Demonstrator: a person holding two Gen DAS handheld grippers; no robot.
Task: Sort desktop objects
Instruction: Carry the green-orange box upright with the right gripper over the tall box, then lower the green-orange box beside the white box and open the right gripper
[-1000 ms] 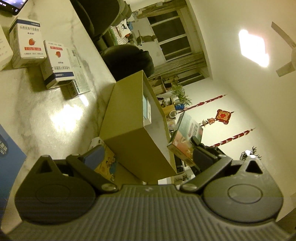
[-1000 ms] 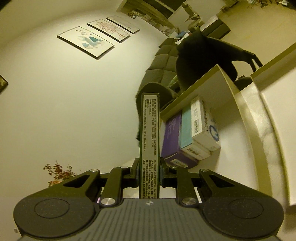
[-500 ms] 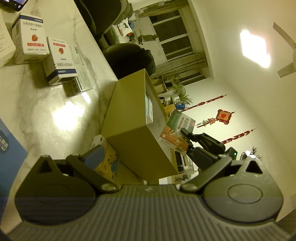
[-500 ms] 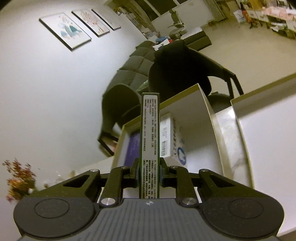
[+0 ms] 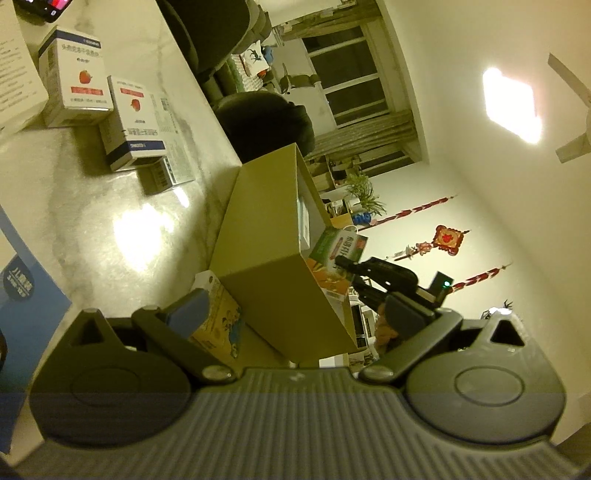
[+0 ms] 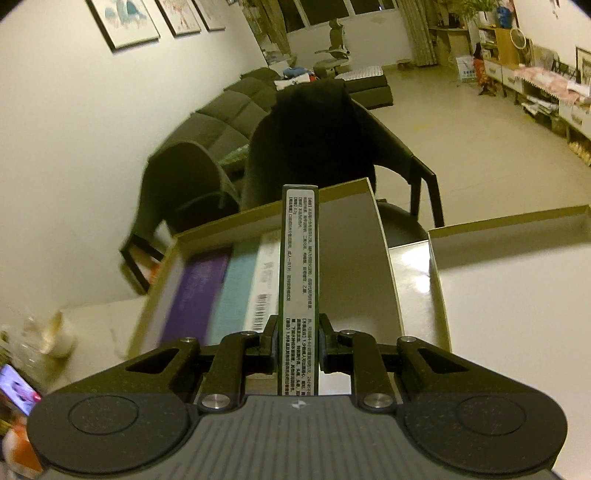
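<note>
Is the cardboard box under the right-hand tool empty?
No, the cardboard box already holds a purple box, a teal box and a white box side by side.

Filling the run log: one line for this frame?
phase: placing | right gripper: shut on green box, over carton | left gripper: open, by carton

Dim yellowish light; ceiling lamp point(image 5: 511, 107) glares on tabletop point(image 5: 140, 229); fisheye bending; left edge motion-blurred.

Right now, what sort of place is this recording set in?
Most likely a home living room with a marble-look table: a long sofa under framed pictures, a red knot ornament on the wall, and a ceiling fan.
</note>
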